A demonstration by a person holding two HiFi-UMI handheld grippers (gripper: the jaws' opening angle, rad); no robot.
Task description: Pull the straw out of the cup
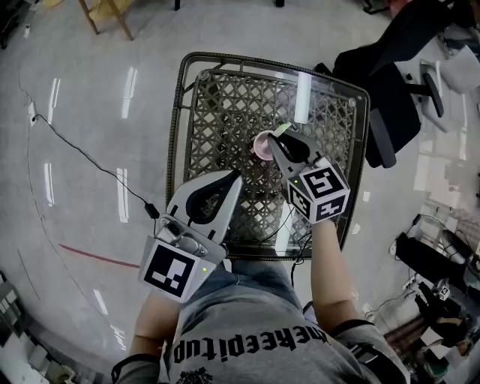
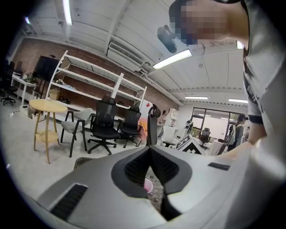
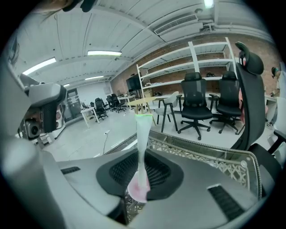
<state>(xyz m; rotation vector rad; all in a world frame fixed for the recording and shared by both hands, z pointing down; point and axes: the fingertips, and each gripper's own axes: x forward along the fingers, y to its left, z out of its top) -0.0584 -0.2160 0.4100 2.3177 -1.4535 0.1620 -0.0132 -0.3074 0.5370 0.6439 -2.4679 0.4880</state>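
Observation:
A small pink cup [image 1: 260, 147] stands on the wicker table [image 1: 217, 105] with its glass top, right of the middle. A pale straw with a green tip [image 1: 280, 130] sticks up out of it. My right gripper [image 1: 272, 142] is over the cup, shut on the straw. In the right gripper view the straw [image 3: 143, 129] rises between the pads of that gripper [image 3: 142, 154], and the cup [image 3: 137, 188] shows just below. My left gripper [image 1: 237, 176] hangs nearer to me, left of the cup, shut and holding nothing. Its own view shows the cup [image 2: 147, 184] through the gap behind its tips [image 2: 150, 150].
A black office chair [image 1: 390, 90] stands to the right of the table. A black cable [image 1: 90, 161] runs across the floor on the left. A wooden stool [image 1: 105, 15] is at the far left. More office chairs [image 3: 196, 112] and shelves stand beyond.

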